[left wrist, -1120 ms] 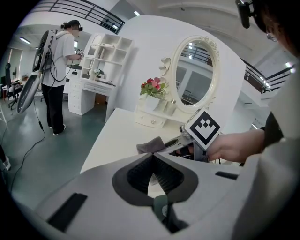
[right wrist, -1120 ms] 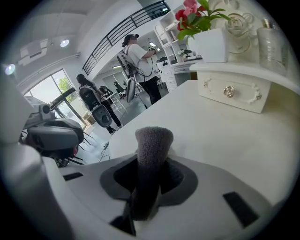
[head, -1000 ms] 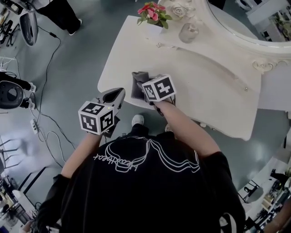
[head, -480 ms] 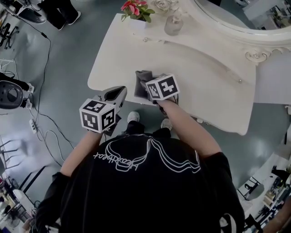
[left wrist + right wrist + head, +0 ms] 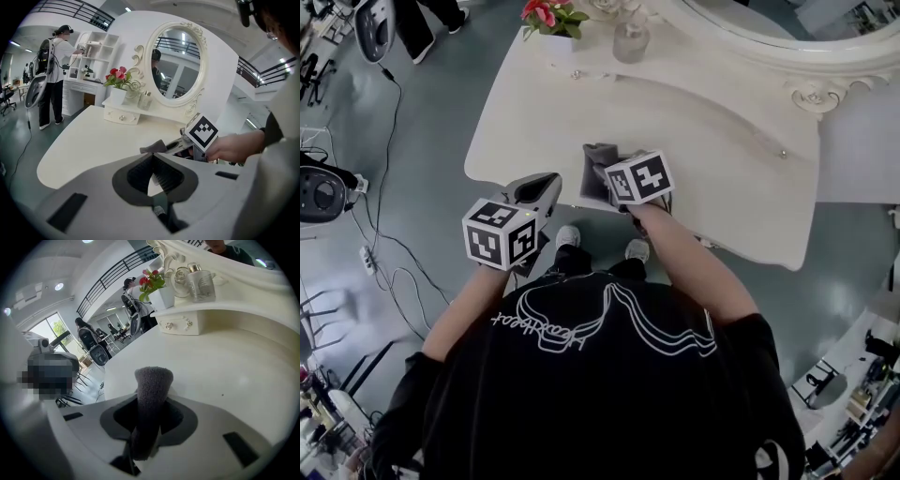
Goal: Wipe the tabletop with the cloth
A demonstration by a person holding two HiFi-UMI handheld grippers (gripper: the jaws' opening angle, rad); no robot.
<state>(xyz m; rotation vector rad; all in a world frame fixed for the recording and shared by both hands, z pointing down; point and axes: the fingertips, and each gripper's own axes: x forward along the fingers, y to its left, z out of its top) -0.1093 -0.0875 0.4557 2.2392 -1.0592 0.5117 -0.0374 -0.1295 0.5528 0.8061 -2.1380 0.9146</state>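
Dragging cloth point(image 5: 596, 169) slightly toward 3 o'clock along near edge of tabletop point(image 5: 712, 122), my right gripper point(image 5: 147, 427) stayed clamped on its grey fold. Most of surface was probably unwiped. My left gripper point(image 5: 152, 171) hung at cloth's 8 o'clock, jaws together, empty.

Grey cloth point(image 5: 151, 401) pinched in right gripper point(image 5: 149, 425)
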